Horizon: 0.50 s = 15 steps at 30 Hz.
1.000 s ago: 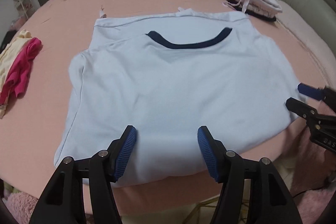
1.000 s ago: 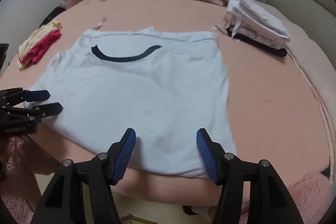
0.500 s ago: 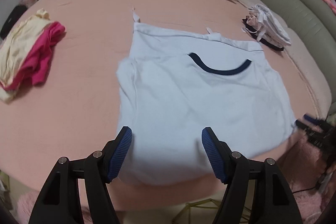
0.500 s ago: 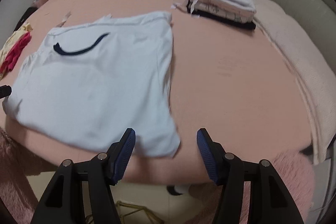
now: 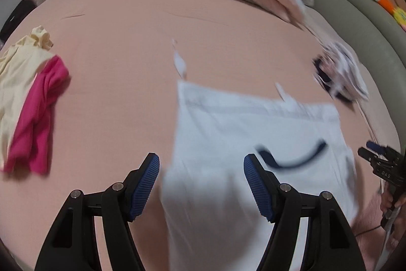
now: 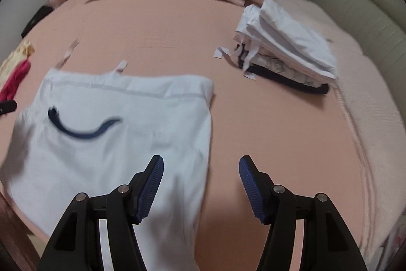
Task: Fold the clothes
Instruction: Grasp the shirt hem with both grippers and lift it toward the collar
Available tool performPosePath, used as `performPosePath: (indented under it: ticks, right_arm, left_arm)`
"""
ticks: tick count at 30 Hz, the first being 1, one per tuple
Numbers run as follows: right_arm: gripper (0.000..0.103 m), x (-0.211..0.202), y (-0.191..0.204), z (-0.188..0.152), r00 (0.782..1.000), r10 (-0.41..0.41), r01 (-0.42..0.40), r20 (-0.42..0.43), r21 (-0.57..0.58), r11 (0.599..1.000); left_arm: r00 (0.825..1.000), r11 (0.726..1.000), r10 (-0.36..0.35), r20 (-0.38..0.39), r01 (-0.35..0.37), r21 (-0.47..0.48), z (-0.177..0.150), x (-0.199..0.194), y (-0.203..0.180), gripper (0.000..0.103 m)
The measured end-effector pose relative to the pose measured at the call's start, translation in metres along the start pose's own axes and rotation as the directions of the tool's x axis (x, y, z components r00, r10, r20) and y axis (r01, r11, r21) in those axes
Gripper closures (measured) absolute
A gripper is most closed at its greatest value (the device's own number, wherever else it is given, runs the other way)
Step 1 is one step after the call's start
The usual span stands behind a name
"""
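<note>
Left wrist view: looked down past the left gripper (image 5: 201, 169), pads apart with nothing clamped. Found the pale blue shirt (image 5: 253, 133) flat on the pink bed (image 5: 114, 42), ahead and mostly to the right of the jaws. Saw its left side edge run from the far corner down through the gap between the pads. Noted the dark collar (image 5: 291, 159) just right of the right pad, and the stitched hem band along the far end. Judged the long axis as running from the near bed edge away toward the pillows. Caught the right gripper (image 5: 378, 156) at the shirt's right edge, too small to read its state here. Left the pink and cream clothes (image 5: 33, 103) well apart to the left, and the folded stack (image 5: 340, 73) far right, blurred.

Right wrist view: looked over the right gripper (image 6: 201, 166), pads also apart and empty. Found the shirt (image 6: 121, 118) ahead and to the left, with its right side edge passing between the pads. Placed the collar (image 6: 81, 128) well left, and the folded stack (image 6: 284, 50) well apart to the far right.

Judged each gripper nearest its own side edge, so probably set for a lengthwise fold inward.
</note>
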State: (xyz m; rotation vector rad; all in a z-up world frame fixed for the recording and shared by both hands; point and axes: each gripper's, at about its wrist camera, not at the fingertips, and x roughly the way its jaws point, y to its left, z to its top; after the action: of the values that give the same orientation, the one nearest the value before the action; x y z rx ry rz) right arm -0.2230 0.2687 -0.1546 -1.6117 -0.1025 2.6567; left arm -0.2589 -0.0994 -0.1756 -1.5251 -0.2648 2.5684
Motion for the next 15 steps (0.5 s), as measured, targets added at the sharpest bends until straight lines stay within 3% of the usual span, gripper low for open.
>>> performPosePath:
  ticks: [2,7,9,12,14,15]
  right_arm:
    - [0.041,0.022,-0.006,0.022,0.998,0.042,-0.041,-0.043,0.041,0.998]
    - [0.041,0.058,-0.022,0.053,0.996,0.026,-0.016,-0.086,0.115,0.993]
    - [0.041,0.072,-0.03,0.059,0.992,0.073,-0.057,-0.104,0.156,0.986]
    - [0.041,0.104,-0.035,0.06,0.97,0.178,-0.142,-0.163,0.209,0.967]
    - [0.034,0.11,-0.028,0.062,0.975,0.18,-0.153,-0.132,0.192,0.969]
    - [0.035,0.109,-0.024,0.065,0.975,0.19,-0.167,-0.118,0.177,0.97]
  left_arm:
    - [1.0,1.0,-0.019,-0.002,0.019,-0.007,0.016,0.017,0.005,0.036]
    - [0.997,0.999,-0.034,-0.068,0.032,-0.032,0.043,0.062,0.014,0.036]
    - [0.992,0.998,-0.057,-0.109,0.053,-0.035,0.047,0.079,0.015,0.036]
    - [0.994,0.998,-0.061,-0.089,0.061,-0.002,0.05,0.087,0.008,0.036]
    - [0.996,0.998,-0.058,-0.071,0.06,0.015,0.052,0.09,0.003,0.036]
    - [0.996,0.999,-0.052,-0.072,0.053,0.013,0.053,0.092,0.0,0.038]
